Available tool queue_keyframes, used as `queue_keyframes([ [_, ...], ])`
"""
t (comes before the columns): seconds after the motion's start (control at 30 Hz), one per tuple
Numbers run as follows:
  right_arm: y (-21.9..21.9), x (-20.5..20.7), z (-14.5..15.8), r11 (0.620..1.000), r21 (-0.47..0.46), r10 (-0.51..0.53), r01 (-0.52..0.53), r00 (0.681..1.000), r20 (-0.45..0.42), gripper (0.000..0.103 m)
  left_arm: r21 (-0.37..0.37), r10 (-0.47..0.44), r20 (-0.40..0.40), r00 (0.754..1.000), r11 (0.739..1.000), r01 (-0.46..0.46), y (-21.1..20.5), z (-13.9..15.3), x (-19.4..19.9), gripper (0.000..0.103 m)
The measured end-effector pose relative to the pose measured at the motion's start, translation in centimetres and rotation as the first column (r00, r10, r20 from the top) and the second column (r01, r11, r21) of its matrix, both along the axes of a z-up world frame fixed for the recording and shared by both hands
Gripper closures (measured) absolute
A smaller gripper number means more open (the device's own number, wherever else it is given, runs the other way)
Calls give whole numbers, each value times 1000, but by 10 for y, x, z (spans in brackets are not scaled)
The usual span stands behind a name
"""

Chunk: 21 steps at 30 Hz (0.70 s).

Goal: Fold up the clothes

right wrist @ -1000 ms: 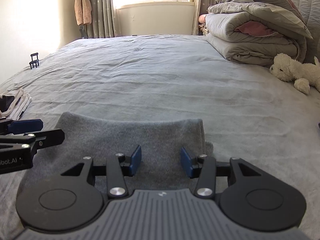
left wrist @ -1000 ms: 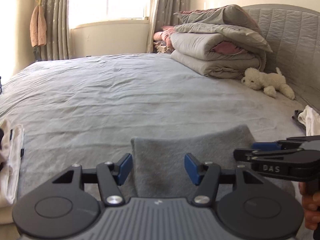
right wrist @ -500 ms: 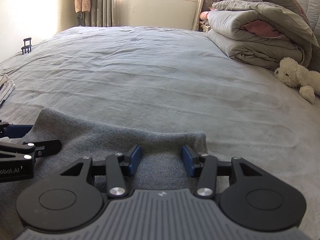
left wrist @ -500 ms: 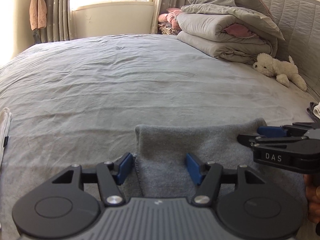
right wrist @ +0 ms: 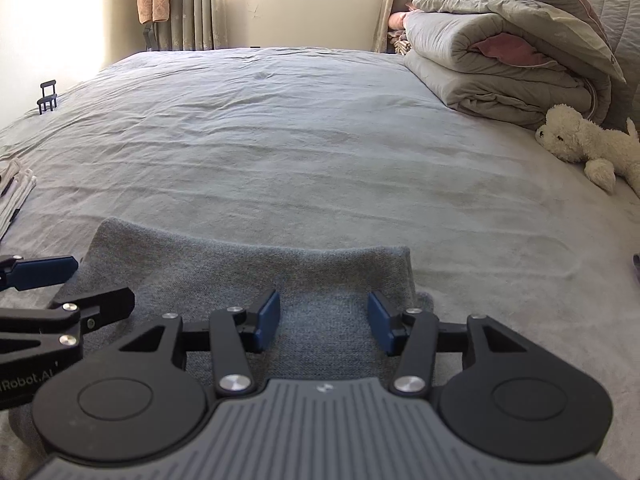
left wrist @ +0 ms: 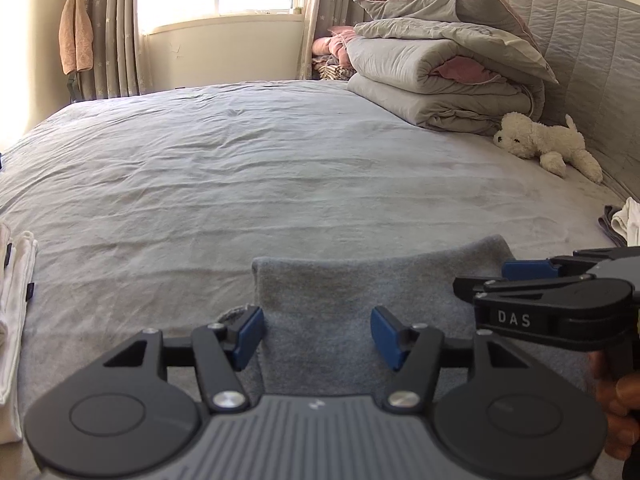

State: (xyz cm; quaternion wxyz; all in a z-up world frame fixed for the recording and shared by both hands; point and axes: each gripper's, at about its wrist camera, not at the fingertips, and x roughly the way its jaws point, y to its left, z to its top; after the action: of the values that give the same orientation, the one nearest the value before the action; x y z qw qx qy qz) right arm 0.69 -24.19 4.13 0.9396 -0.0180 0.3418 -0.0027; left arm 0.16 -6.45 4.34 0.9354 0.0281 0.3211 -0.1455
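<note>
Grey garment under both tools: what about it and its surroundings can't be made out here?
- Grey garment: near part hidden by the tool bodies in both wrist views; type unclear.
- White cloth pile: cut by the left wrist view's left edge.
- Small black object: too small to identify, right wrist view.

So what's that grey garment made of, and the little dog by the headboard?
The garment looks like soft knit or fleece: matte, with a fuzzy, nubbly surface. The dog seems to be cream plush with shaggy, curly pile. The exact fibres can't be told.
</note>
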Motion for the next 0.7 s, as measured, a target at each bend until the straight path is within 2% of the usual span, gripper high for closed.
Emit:
queue_keyframes([
  [0.17, 6, -15, 1, 1000, -20, 10, -10, 1000, -26, 46, 32, 10, -10, 1000, 999, -10, -2, -9, -9, 42],
  [0.3, 7, -21, -1, 999, -30, 19, -20, 999, -31, 45, 11, 22, -30, 999, 1000, -22, 2, -12, -9, 42],
  [0.7, 10, -36, 1, 999, -24, 28, -28, 999, -40, 44, 26, 16, -16, 1000, 1000, -15, 4, -15, -19, 41],
])
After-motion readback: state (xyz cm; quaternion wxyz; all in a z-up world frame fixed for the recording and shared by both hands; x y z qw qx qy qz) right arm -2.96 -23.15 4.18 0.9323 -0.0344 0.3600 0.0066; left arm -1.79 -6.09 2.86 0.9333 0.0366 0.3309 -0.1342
